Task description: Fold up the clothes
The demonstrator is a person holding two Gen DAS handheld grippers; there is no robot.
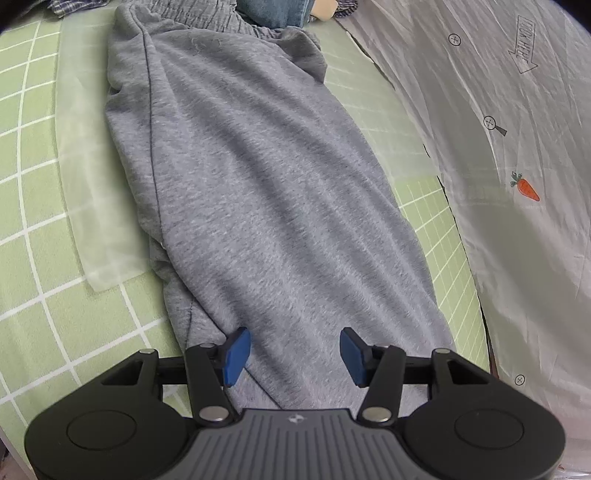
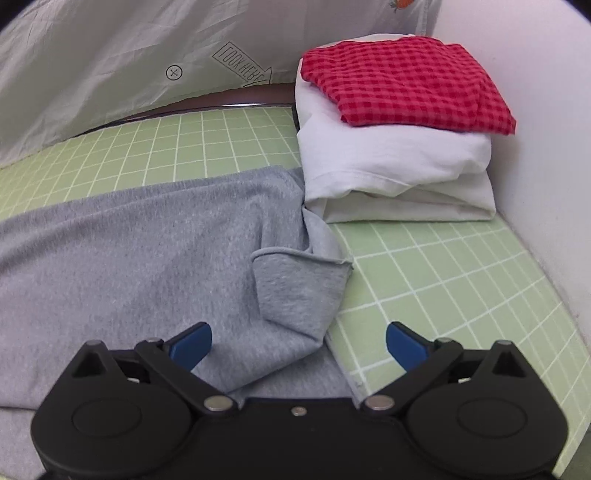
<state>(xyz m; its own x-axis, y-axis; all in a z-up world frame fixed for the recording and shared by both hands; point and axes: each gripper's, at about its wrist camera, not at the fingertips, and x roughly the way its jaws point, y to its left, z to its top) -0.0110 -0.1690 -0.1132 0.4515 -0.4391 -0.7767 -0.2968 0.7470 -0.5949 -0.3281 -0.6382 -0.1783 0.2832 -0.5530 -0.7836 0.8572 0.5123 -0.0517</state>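
Observation:
Grey sweatpants (image 1: 258,192) lie lengthwise on a green checked sheet (image 1: 33,184), waistband at the far end. My left gripper (image 1: 294,356) is open and empty, its blue pads just above the near end of the pants. In the right wrist view the same grey pants (image 2: 129,258) spread to the left, with a turned-up cuff (image 2: 299,291) in the middle. My right gripper (image 2: 299,349) is open and empty, just short of that cuff.
A folded stack, red gingham cloth (image 2: 402,85) on white cloth (image 2: 391,166), sits against a white wall (image 2: 546,184). A white printed sheet (image 1: 498,147) hangs on the right. A clear plastic sheet (image 1: 92,177) lies left of the pants. Jeans (image 1: 273,11) lie beyond the waistband.

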